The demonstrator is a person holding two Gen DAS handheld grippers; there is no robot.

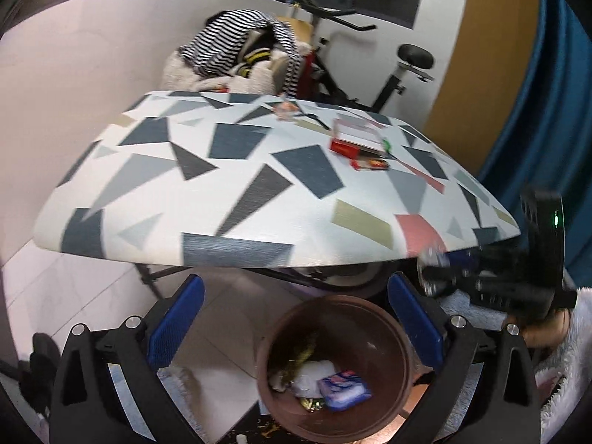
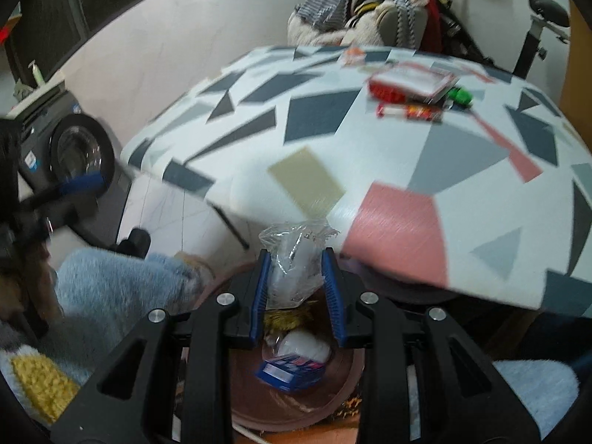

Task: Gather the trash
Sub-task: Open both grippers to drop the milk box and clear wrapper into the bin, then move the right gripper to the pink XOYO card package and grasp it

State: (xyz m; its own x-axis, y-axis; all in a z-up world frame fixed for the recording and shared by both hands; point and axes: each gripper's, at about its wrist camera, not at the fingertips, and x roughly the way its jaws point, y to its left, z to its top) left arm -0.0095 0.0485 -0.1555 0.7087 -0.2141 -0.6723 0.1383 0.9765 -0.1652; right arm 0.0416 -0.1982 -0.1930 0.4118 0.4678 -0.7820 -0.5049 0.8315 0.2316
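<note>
A brown trash bin (image 1: 392, 336) stands on the floor under the table's near edge, holding a blue packet (image 1: 344, 390), white paper and a gold wrapper. My left gripper (image 1: 296, 285) hangs open above it with nothing between its blue pads. My right gripper (image 2: 296, 255) is shut on a crumpled clear plastic bag (image 2: 296, 235), just over the bin (image 2: 344, 384). On the patterned table (image 2: 370, 170) lie a red box (image 2: 410, 83), a red wrapper (image 2: 409, 112) and a green item (image 2: 458, 95). A small wrapper (image 1: 286, 107) lies at the far edge.
A chair piled with striped clothes (image 1: 240, 48) and an exercise bike (image 1: 407, 63) stand behind the table. A washing machine (image 2: 77, 148) is at the left, a blue curtain (image 1: 536, 111) at the right. Fluffy blue sleeves (image 2: 122, 288) flank the bin. Crumbs litter the floor.
</note>
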